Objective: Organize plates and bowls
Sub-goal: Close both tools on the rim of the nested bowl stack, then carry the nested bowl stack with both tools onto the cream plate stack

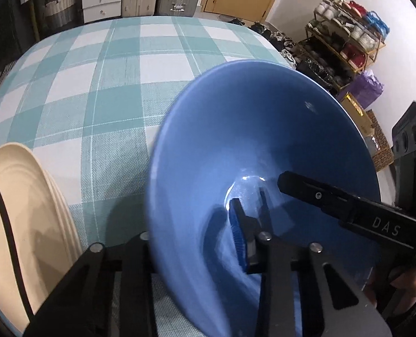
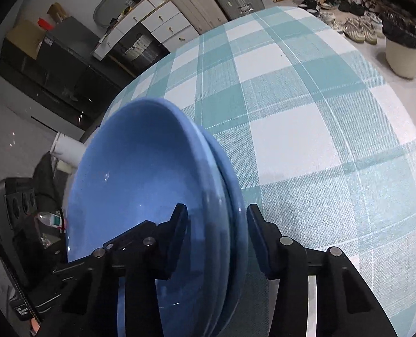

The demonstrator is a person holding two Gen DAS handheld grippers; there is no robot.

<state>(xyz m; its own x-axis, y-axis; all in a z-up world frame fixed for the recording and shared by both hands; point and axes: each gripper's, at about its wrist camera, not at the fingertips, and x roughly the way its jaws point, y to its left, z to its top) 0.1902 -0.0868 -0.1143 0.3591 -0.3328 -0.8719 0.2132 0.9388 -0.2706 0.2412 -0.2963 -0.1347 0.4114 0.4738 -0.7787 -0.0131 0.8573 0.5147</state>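
Worktop (image 2: 306,140) in checked cloth: your left gripper's (image 1: 189,221) jaws clench the blue bowls' (image 1: 264,126) rim; your right gripper's (image 2: 216,213) jaws straddle it, grip unclear. Cream plates (image 1: 20,210) beside the bowls show in the left view only.

You have blue bowls (image 2: 140,174) stacked one inside the other on the checked tablecloth (image 2: 306,106), and the edges of the lower ones peek out on the right of the top bowl. They are smooth and shiny. To the left of the bowls sits a pile of cream plates (image 1: 25,219), flat on the same cloth.
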